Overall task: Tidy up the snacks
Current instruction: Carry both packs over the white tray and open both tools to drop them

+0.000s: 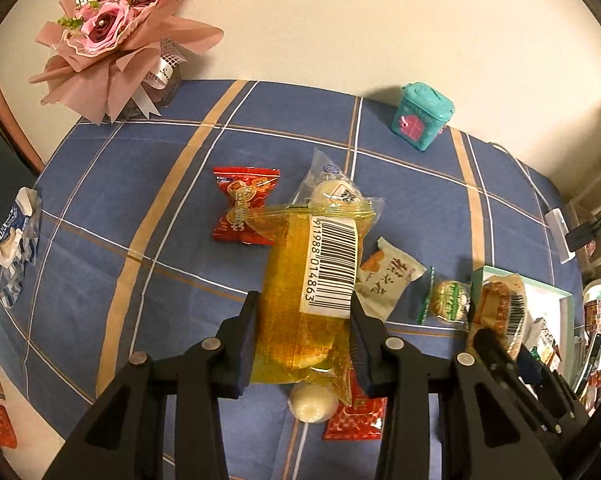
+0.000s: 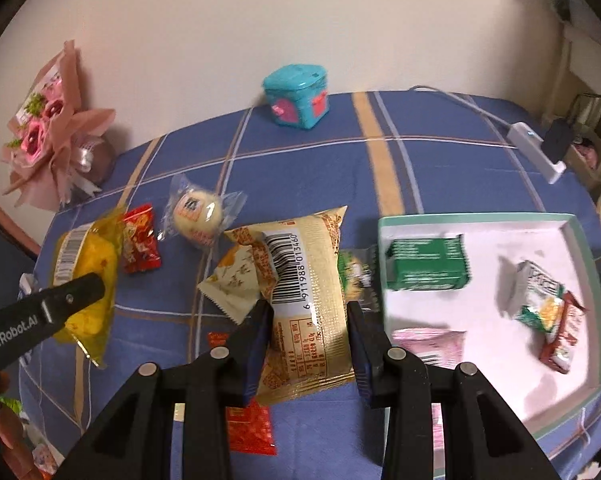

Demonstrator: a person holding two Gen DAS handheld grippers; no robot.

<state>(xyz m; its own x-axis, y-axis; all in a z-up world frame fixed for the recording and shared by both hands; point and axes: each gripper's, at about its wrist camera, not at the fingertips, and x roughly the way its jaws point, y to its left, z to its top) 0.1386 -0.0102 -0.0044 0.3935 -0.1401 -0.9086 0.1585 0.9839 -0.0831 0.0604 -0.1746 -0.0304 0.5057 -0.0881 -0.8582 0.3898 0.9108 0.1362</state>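
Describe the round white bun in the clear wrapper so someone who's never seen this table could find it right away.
Start at the blue plaid tablecloth and find the teal box by the wall. Come toward the near edge and left to the bun, which lies just right of the red candy packet. It is the only pale, ball-shaped snack in see-through wrap; its neighbours are flat, printed packets.

Left gripper (image 1: 304,316) angled steeply downward, black fingers (image 1: 242,340) clamped on both sides of a yellow transparent snack bag (image 1: 300,280), right gripper (image 2: 308,320) likewise tilted down, fingers (image 2: 256,340) pinching a golden-beige foil snack packet (image 2: 304,292)
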